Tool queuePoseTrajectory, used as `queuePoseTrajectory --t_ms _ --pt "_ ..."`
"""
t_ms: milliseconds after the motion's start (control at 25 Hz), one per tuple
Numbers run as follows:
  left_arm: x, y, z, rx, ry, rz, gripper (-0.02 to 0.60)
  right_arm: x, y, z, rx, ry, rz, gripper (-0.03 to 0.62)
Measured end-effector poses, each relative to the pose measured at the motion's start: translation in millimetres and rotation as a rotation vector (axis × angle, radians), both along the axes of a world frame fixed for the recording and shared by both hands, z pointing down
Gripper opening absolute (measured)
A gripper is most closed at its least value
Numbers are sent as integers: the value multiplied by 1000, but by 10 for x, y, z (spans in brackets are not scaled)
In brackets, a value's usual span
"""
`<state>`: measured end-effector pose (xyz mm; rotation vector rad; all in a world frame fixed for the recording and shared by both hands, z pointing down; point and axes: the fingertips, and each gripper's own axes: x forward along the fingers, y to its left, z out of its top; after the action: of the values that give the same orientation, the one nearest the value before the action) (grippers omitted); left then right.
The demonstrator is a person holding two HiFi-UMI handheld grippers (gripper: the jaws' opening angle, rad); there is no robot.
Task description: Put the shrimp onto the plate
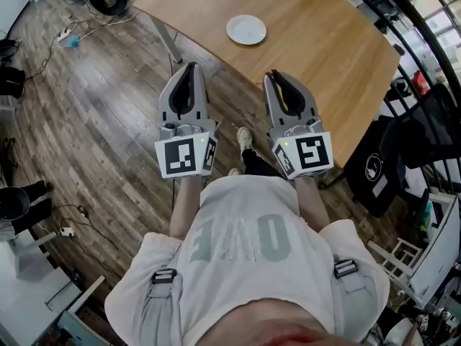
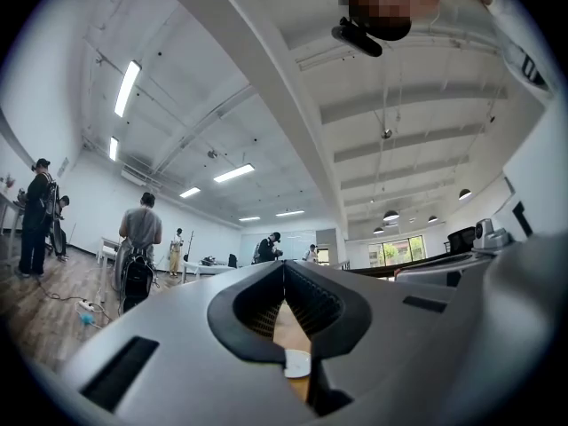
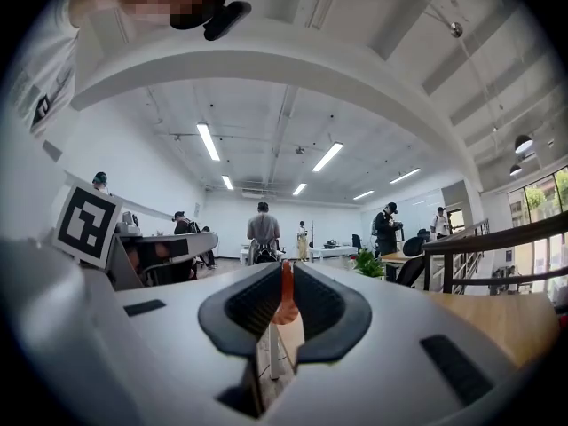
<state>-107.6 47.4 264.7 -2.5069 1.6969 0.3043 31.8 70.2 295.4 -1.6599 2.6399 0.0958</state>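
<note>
Shrimp (image 3: 284, 303) — orange, curved — pinched in ribbed jaws of right gripper (image 3: 285, 272); left gripper (image 2: 284, 269) jaws together, empty.

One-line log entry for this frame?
right gripper: shut on orange shrimp | left gripper: shut, empty | round white plate: bare, on wooden table | shrimp not yet on plate

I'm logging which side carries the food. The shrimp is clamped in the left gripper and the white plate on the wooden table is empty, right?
Not quite: the shrimp is clamped in the right gripper, as the right gripper view shows; the left gripper is shut on nothing. The white plate on the wooden table is indeed empty.
</note>
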Motion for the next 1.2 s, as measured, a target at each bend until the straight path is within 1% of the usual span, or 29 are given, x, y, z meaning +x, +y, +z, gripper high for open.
queuePoseTrajectory --t_ms 120,200,320,440,680,840,1040,1200 --pt "-92 -272 -31 -1 11 -46 11 52 -316 -22 0 -2 -16 51" --pt "-137 -481 -40 -4 5 -87 11 135 -556 -19 -2 -11 -22 51" --pt "-154 -769 -50 -7 -3 -140 11 303 -881 -1 -19 -29 -16 51" --pt "-121 -1000 -81 -8 -13 -167 11 420 -1135 -10 -22 -38 -22 51" --pt "145 -1340 -116 -8 -53 -157 11 636 -1581 6 -24 -42 -28 51" --pt "258 -1416 -178 -8 -85 -152 11 744 -1730 -38 -20 -79 -27 51" --pt "314 -1456 -253 5 -94 -136 11 690 -1813 -87 -10 -77 -43 51" --pt "339 -1568 -261 4 -86 -107 11 594 -1872 -59 -35 -59 -52 51"
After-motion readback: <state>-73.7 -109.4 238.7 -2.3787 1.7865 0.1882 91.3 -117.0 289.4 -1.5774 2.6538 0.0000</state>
